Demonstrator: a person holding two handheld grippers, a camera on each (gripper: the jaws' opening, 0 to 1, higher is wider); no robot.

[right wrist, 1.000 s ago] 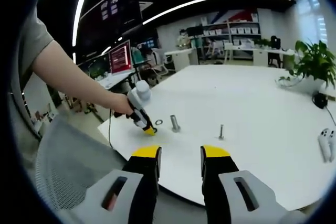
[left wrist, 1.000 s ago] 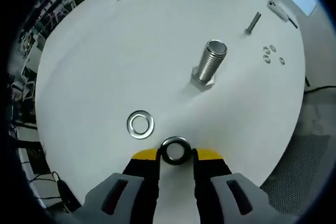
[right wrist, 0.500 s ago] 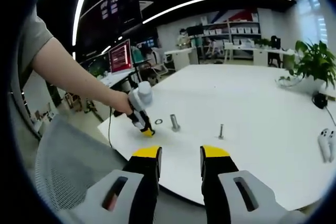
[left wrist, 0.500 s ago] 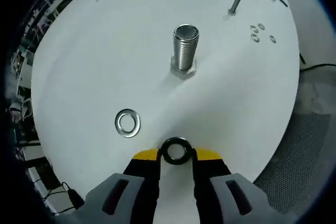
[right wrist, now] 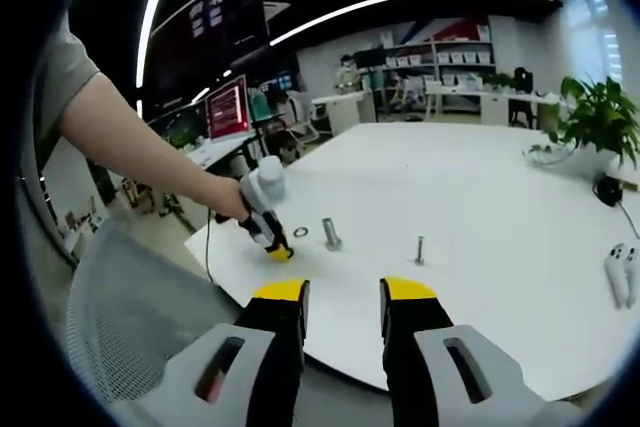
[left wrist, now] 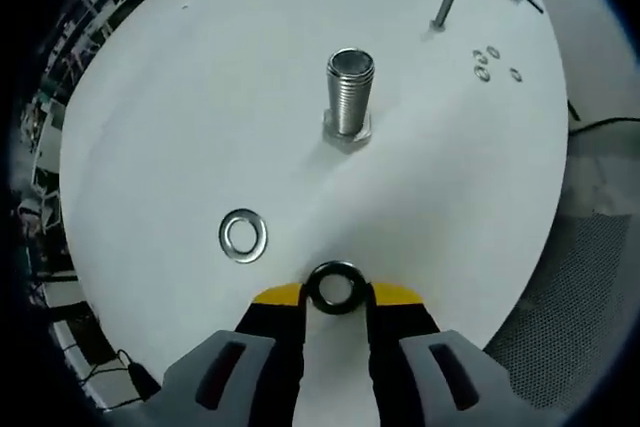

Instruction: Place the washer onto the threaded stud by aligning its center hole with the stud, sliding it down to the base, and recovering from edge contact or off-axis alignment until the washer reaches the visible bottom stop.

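Left gripper (left wrist: pixel 336 292): yellow-tipped black jaws clamped on a washer (left wrist: pixel 336 287), a dark metal ring held by its 2 edges, hole open to the camera. It hangs above the near part of the table (left wrist: pixel 200 97), well apart from the stud.

Stud (left wrist: pixel 349 89): thick, silver, finely threaded cylinder standing upright on a hex base, flat ringed top. Near the table's middle, ahead of the held washer.

2nd washer (left wrist: pixel 243 235): flat, shiny, wide-rimmed, lying on the table between gripper and stud, off to the view's left.

Bolt (left wrist: pixel 444 7): slim, grey, upright, far beyond the stud. Close by it, 3 small rings (left wrist: pixel 489 60) lie loose on the surface.

Table: round, matte white, smooth.

Right gripper (right wrist: pixel 343 299): jaws apart, nothing between them, held off the table's near edge. In the right gripper view a hand (right wrist: pixel 232 207) and bare forearm hold the left gripper (right wrist: pixel 276 251) low over the tabletop (right wrist: pixel 480 197); the stud (right wrist: pixel 329 234) stands just beside it, the flat washer (right wrist: pixel 300 232) between them, the bolt (right wrist: pixel 420 250) further right. A mesh chair back (right wrist: pixel 130 317) sits at lower left. A leafy plant (right wrist: pixel 598 122) stands at the far right edge.
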